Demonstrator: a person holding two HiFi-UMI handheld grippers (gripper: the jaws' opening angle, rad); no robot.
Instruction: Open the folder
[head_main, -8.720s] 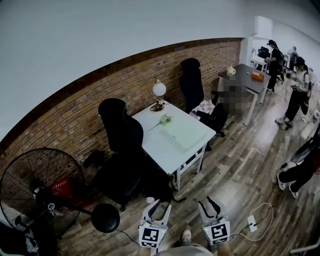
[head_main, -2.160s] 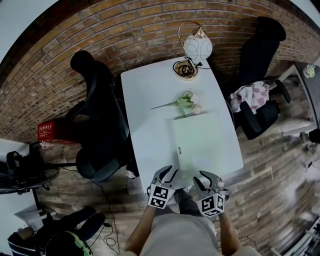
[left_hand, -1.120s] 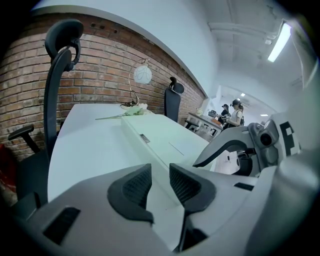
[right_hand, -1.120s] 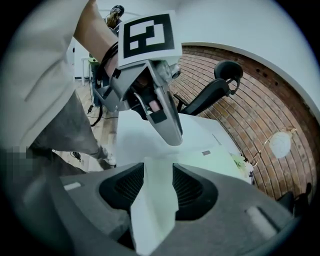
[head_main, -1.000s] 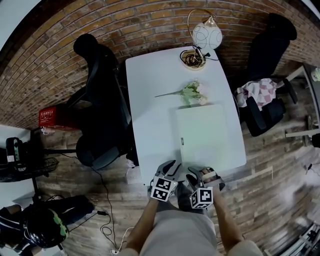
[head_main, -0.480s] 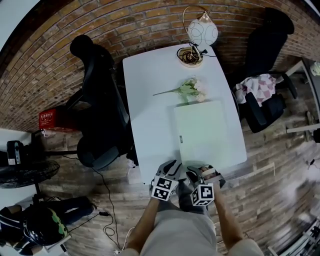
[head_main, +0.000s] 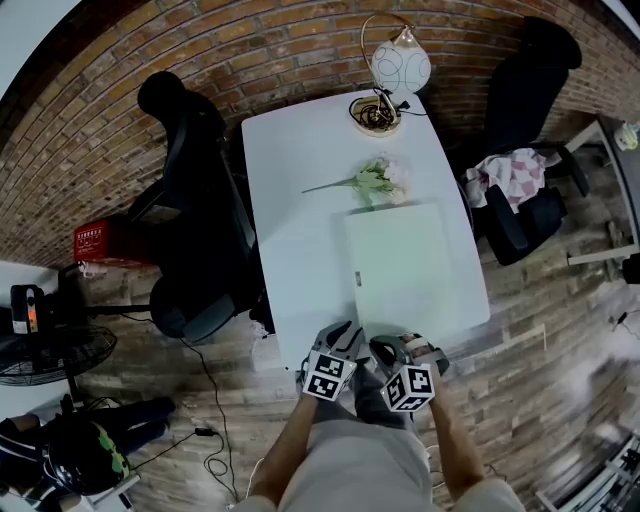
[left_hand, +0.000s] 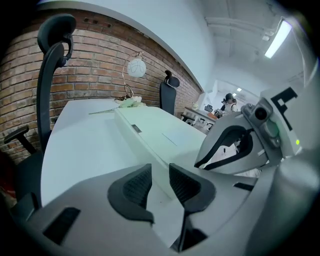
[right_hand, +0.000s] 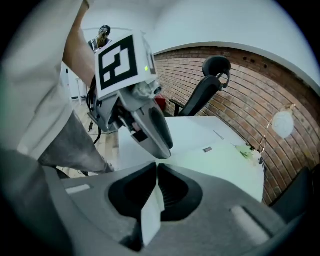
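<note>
While beyond folder (head_main: 410, 265), flower (head_main: 378, 182) and lamp (head_main: 398, 68)

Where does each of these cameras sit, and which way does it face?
Head view: on the head, looking steeply down at table and folder; forearms, left gripper and right gripper show.
Left gripper view: rides that gripper, looking along its parted jaws across the folder toward the lamp.
Right gripper view: rides that gripper, its jaws just closed on the folder's edge; a shirt shows.
Both gripper views show folder, lamp and the other gripper.
</note>
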